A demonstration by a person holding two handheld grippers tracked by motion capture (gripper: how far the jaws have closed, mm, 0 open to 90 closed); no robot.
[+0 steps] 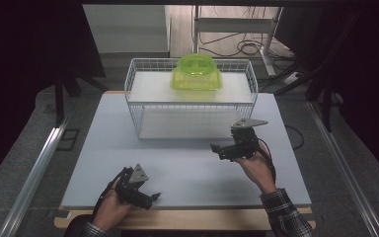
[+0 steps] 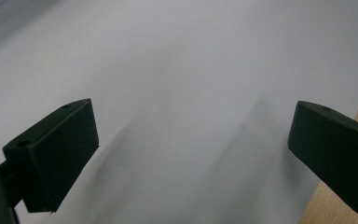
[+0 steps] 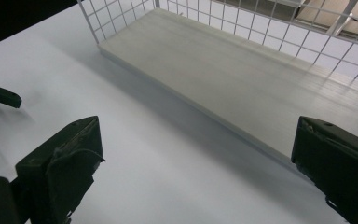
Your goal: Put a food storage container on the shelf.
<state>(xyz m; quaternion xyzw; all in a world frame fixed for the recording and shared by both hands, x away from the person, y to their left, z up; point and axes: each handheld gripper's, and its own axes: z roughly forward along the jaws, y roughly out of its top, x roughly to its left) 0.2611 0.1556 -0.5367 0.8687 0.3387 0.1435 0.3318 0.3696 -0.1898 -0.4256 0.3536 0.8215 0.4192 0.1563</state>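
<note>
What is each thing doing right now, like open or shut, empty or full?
Left gripper: open, empty, low over the table.
Right gripper: open, empty, in front of the rack.
Wire rack: upright, lower shelf bare.
Green box: on the rack's top shelf, lid on.

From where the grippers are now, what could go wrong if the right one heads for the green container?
1. The green container sits on the wire rack's upper shelf; the right gripper, open and low, might clip the wire front.
2. A push could slide it off the back.
3. The left gripper hovers near the table edge.
</note>
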